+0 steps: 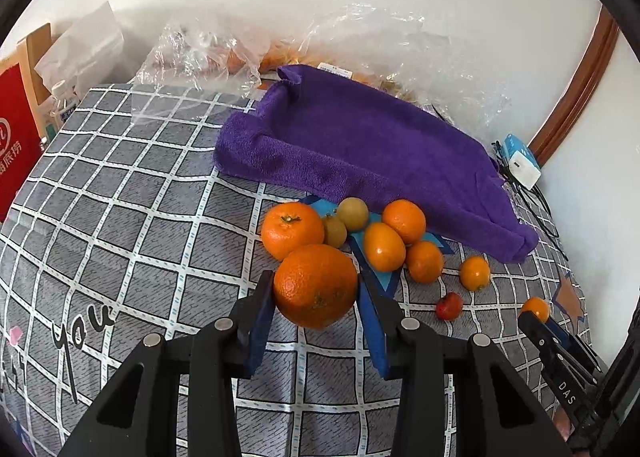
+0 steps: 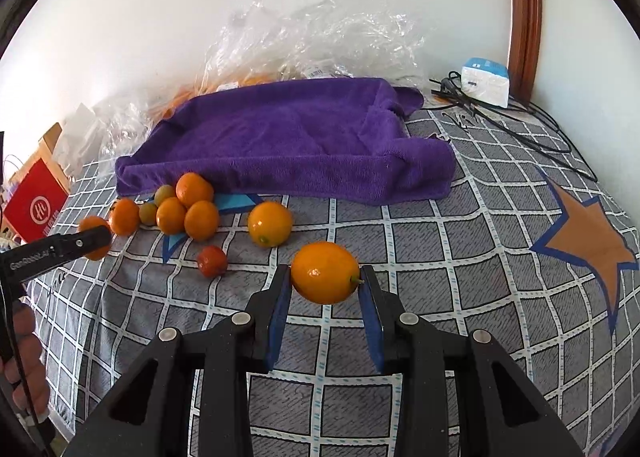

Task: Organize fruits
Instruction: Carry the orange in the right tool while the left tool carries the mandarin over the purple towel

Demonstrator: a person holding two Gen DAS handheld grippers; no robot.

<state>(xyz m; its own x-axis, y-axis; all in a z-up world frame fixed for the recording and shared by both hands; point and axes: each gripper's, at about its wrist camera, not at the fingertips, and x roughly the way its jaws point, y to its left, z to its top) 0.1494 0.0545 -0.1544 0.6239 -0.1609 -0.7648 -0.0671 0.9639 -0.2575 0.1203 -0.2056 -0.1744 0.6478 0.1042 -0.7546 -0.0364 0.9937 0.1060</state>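
My left gripper (image 1: 316, 291) is shut on a large orange (image 1: 315, 285), held just above the checked sheet. Beyond it lies a cluster of fruit: another orange (image 1: 291, 229), two greenish-brown fruits (image 1: 352, 213), several small kumquats (image 1: 384, 245) and a small red fruit (image 1: 449, 305). My right gripper (image 2: 325, 281) is shut on a kumquat (image 2: 325, 272), pads pressing its two ends. The same cluster (image 2: 188, 209) lies to its left, with a lone kumquat (image 2: 270, 224) and the red fruit (image 2: 212, 261) nearer. A purple towel (image 1: 360, 145) (image 2: 288, 137) is spread behind the fruit.
Crumpled clear plastic bags (image 1: 208, 49) (image 2: 320, 37) with more fruit lie against the wall behind the towel. A white charger with black cables (image 2: 486, 81) sits at the far right. A red bag (image 1: 16, 145) stands left of the bed. A hand (image 2: 28, 361) holds the left gripper.
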